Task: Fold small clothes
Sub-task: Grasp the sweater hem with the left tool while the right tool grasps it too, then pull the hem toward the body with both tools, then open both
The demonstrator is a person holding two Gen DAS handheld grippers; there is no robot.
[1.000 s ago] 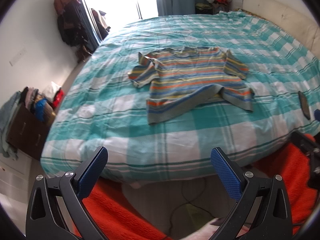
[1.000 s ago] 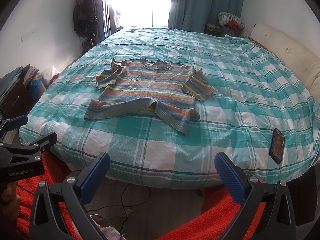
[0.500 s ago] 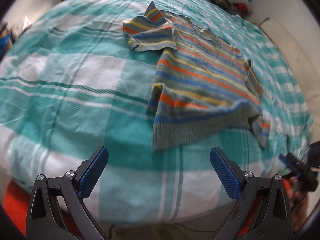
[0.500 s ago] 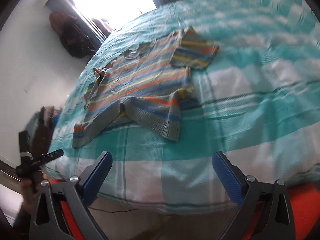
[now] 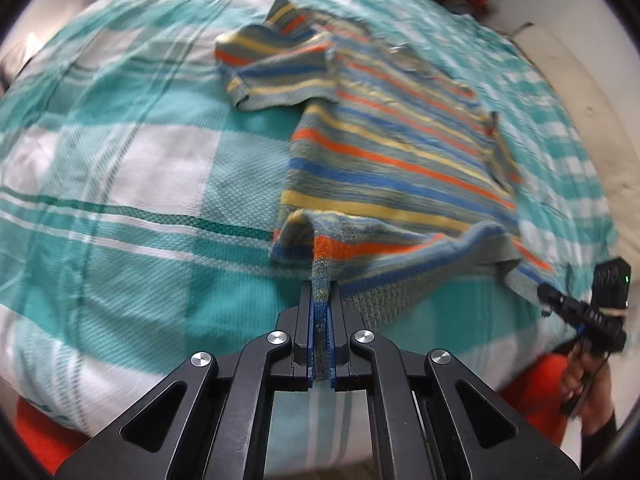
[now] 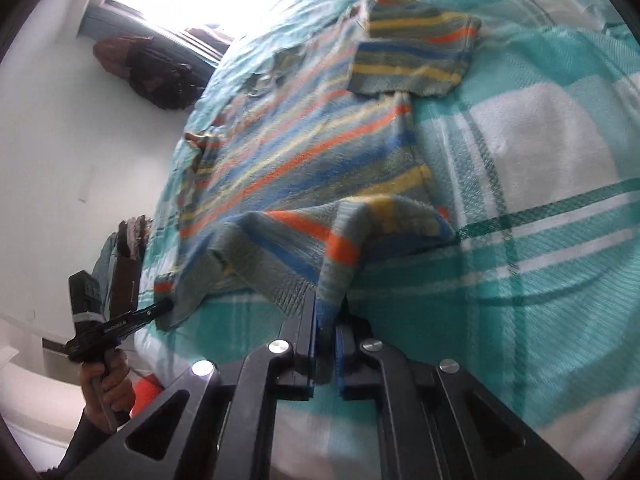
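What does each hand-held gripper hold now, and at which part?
Both are shut on the striped sweater: the left hand-held gripper pinches its bottom hem at one corner, the right hand-held gripper at the other.

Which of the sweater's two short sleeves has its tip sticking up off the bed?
The sleeve on the left gripper's side of the striped knit sweater: its corner peaks upward, while the other sleeve lies flat.

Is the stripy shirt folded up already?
No, the shirt lies spread open on the bed, only its bottom edge pinched by the left tongs.
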